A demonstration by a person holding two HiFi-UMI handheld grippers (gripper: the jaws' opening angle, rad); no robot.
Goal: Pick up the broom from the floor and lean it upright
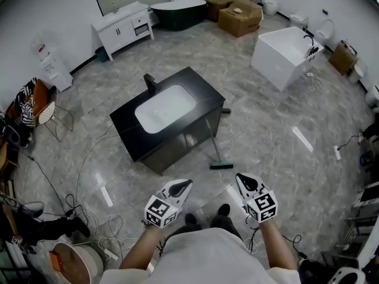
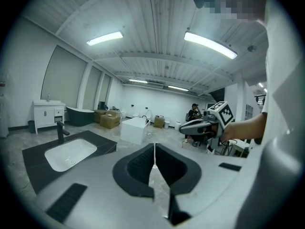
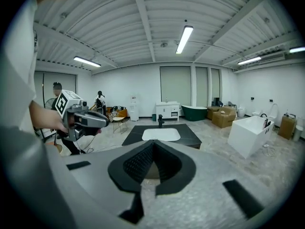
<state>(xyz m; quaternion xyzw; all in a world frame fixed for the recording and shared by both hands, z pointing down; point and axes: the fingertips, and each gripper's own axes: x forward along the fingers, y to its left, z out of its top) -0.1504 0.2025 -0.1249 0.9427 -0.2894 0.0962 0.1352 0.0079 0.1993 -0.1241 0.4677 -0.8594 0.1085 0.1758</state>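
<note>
Your left gripper (image 1: 184, 184) and right gripper (image 1: 242, 178) are held side by side in front of your body, near the bottom of the head view, both pointing away from you towards the black cabinet (image 1: 198, 84). Each one has its jaws pressed together, and its own view shows nothing between them, so both grippers are empty.

The broom (image 1: 214, 144) is not on the floor (image 1: 266, 135). It stands nearly upright just beyond your grippers, a little right of centre. Its green head rests on the tiles and its thin handle leans against the near right side of the black cabinet. Neither gripper touches it, and there is a stretch of bare tile between the broom head and your jaw tips.

The cabinet top holds a white basin (image 1: 164, 108) with a dark tap (image 1: 149, 81) at its far left edge. Further off, a white bathtub (image 1: 284, 52) stands to the right, and a dark green bathtub (image 1: 177, 10) and cardboard boxes (image 1: 240, 16) stand against the far wall. Loose cables (image 1: 89, 206) lie on the floor near your left side.
</note>
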